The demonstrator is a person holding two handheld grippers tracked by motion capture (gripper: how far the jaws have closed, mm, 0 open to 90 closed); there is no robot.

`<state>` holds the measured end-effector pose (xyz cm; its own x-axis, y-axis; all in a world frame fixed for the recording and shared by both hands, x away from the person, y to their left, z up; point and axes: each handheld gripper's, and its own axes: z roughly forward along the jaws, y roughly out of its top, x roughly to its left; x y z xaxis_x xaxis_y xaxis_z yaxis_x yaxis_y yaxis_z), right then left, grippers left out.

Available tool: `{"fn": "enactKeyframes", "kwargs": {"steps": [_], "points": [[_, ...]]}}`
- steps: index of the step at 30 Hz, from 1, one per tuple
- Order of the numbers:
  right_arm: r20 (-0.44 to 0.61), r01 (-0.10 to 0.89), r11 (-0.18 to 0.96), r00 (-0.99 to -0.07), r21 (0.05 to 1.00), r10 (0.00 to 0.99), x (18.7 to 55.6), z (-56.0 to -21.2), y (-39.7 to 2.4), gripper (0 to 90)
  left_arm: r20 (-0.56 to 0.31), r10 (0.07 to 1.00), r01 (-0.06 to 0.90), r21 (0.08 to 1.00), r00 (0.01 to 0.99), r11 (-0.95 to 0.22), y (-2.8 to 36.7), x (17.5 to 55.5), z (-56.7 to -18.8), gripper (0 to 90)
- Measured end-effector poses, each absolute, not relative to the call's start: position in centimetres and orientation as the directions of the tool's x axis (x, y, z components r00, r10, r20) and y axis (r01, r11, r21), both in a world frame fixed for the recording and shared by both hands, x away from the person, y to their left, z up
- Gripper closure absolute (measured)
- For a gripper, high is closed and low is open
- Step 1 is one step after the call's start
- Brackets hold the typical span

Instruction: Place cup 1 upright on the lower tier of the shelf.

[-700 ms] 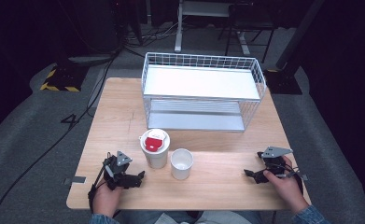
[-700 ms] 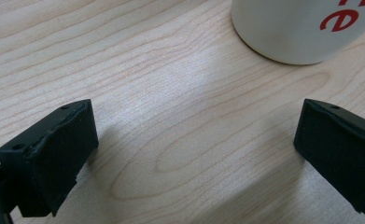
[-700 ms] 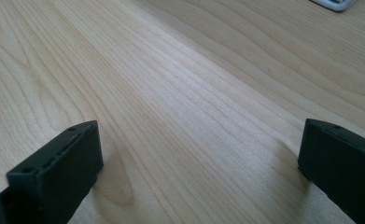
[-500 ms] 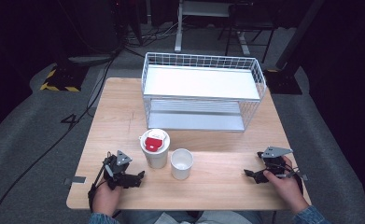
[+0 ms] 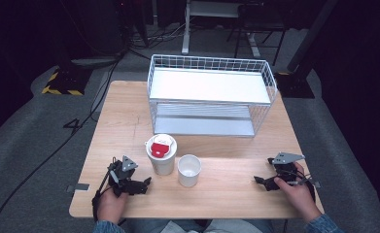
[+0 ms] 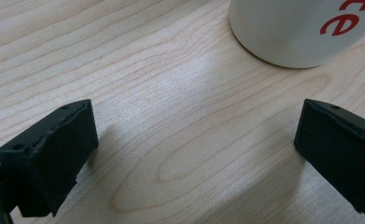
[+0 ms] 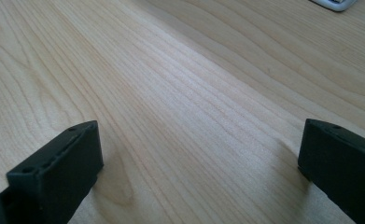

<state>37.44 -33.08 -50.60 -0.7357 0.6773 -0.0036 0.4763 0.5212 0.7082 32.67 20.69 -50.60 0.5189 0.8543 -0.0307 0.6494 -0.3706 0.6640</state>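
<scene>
Both tools are resting low on the table (image 5: 129,111), jaws spread wide, gripping nothing. The left gripper (image 5: 146,183) is sitting just beside the lidded cup (image 5: 161,154); the right gripper (image 5: 259,181) is lying well apart from the open cup (image 5: 189,170). Judging by this, no handling is under way.

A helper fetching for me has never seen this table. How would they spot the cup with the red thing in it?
Start at the white wire rack at the table's far side. In front of it stand two white cups; take the taller cup, on the left, with the red object inside. The shorter cup looks empty.
</scene>
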Motion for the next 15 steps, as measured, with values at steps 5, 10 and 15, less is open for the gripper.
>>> {"fn": "enactKeyframes", "kwargs": {"steps": [5,10,15], "points": [[-0.004,0.476,0.521,-0.736,0.708,0.677,37.44,-50.60,-33.08,0.0,-0.030,0.856,0.649,0.665,0.517,-0.369,20.67,32.68,-50.61,0.1],[-0.004,0.477,0.522,-0.736,0.708,0.677,37.44,-50.60,-33.08,0.0,-0.029,0.856,0.649,0.665,0.517,-0.369,20.67,32.68,-50.61,0.1],[-0.004,0.477,0.521,-0.735,0.708,0.678,37.44,-50.60,-33.07,0.0,-0.029,0.856,0.649,0.666,0.516,-0.369,20.67,32.68,-50.61,0.1]]}}
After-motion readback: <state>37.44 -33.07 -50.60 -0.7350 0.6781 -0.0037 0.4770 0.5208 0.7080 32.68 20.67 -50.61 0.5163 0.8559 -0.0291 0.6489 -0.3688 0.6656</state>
